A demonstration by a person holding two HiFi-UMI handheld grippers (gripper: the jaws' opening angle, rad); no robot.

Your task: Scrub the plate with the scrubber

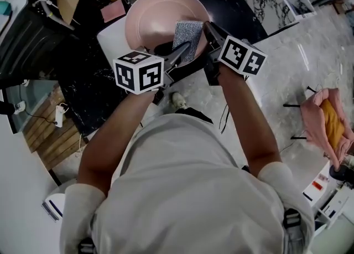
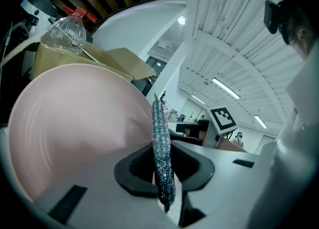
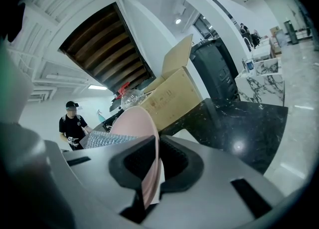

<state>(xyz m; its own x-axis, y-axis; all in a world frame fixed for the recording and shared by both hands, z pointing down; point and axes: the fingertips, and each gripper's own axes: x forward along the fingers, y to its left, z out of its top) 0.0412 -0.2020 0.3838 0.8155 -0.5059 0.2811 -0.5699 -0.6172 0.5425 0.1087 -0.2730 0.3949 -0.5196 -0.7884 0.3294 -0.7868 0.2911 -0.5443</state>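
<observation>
A pink plate (image 1: 160,17) is held tilted above a white board, its face turned toward me. My right gripper (image 1: 209,32) is shut on the plate's right rim; in the right gripper view the plate (image 3: 144,143) stands edge-on between the jaws. My left gripper (image 1: 178,55) is shut on a silvery glittering scrubber (image 1: 188,38), which lies against the plate's face. In the left gripper view the scrubber (image 2: 161,153) rises edge-on from the jaws, with the plate (image 2: 70,128) filling the left side.
A white board (image 1: 113,40) lies under the plate on a black marble counter (image 1: 83,81). A cardboard box (image 3: 174,96) and a clear plastic bottle (image 2: 67,32) stand behind. A pink cloth (image 1: 326,123) hangs on a rack at the right. A person (image 3: 72,123) stands far off.
</observation>
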